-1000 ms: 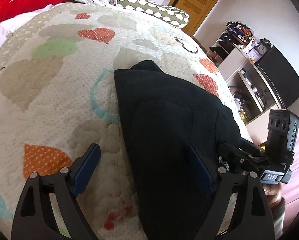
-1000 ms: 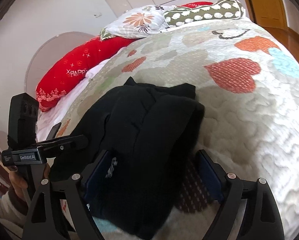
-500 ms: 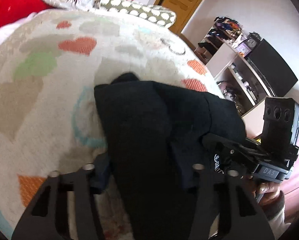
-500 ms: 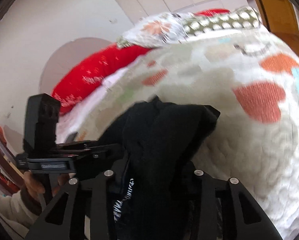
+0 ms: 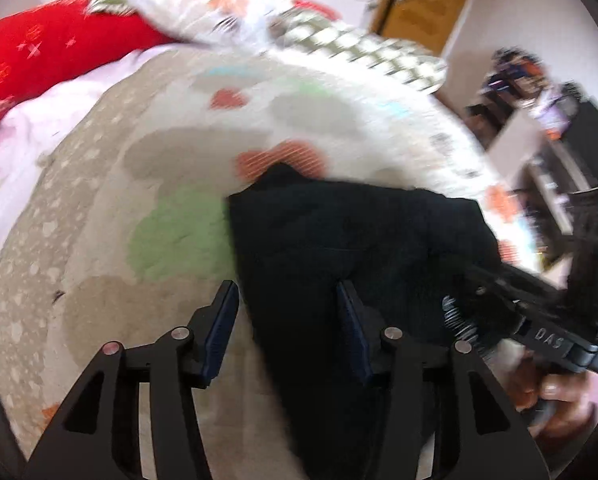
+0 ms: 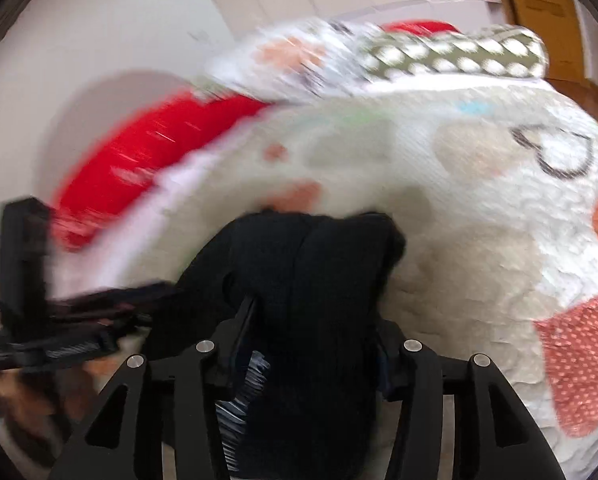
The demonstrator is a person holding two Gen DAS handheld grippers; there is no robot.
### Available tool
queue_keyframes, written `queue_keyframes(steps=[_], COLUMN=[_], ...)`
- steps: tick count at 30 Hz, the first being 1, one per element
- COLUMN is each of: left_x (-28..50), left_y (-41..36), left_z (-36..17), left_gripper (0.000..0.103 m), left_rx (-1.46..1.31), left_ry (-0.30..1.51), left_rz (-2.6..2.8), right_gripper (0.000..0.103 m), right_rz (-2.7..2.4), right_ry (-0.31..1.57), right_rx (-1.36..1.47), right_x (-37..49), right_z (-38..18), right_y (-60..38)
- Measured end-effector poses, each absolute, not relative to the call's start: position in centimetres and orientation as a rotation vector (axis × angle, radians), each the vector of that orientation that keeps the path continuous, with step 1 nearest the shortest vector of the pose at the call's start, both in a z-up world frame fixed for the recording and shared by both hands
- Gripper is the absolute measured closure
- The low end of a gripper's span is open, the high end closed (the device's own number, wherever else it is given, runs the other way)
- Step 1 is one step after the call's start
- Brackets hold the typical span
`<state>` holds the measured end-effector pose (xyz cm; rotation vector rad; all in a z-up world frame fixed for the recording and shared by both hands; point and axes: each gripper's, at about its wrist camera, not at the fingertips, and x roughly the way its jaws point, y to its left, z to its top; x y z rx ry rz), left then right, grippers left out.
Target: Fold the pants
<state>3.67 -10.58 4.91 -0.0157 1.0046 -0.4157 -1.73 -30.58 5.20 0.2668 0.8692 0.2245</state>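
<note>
The black, soft-knit pants (image 5: 351, 240) lie bunched in folds on the cream quilted bedspread with coloured hearts (image 5: 99, 208); the left gripper (image 5: 289, 316) has its jaws partly closed around one fold of the cloth, blue pads on either side; the right gripper (image 6: 311, 320) likewise clamps a thick bunch of the fabric between narrowed jaws; beyond lie a long red bolster (image 5: 47, 48), a floral pillow (image 5: 215, 4) and a green-and-white patterned cushion (image 6: 451, 56); both views are blurred.

blk pants (image 5: 339, 240), heart-print quilt (image 5: 99, 220), red pillow (image 5: 51, 48)
</note>
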Motion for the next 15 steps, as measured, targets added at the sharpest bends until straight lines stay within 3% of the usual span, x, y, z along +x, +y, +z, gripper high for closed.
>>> queue_keyframes(steps=[1,2,6,9,15], left_x=[3.5,3.1,0.9,-0.4,-0.7], left_y=[-10.3,-9.9,-9.2,-10.0,-12.3], left_z=[4.8,5.0,6.7,8.0,7.0], left_gripper=[0.035,0.033,0.033,0.027,0.025], left_rx=[-0.027,-0.031,-0.013,0.004,0.088], left_ry=[0.994,0.979,0.920,0.869,0.857], left_rz=[-0.414,-0.408,-0.374,-0.376,-0.320], right_gripper=[0.050,0.051,0.049,0.051,0.052], right_rz=[0.224,0.214,0.165,0.223,0.267], right_ry=[0.853,0.839,0.748,0.741,0.798], right_rx=[0.260,0.246,0.188,0.158,0.079], right_x=[-2.3,-2.9,-5.7,-6.6,-5.4], right_z=[5.5,5.9,9.3,10.8,9.1], right_y=[-30.7,-30.9,-31.7,-30.6,-27.7])
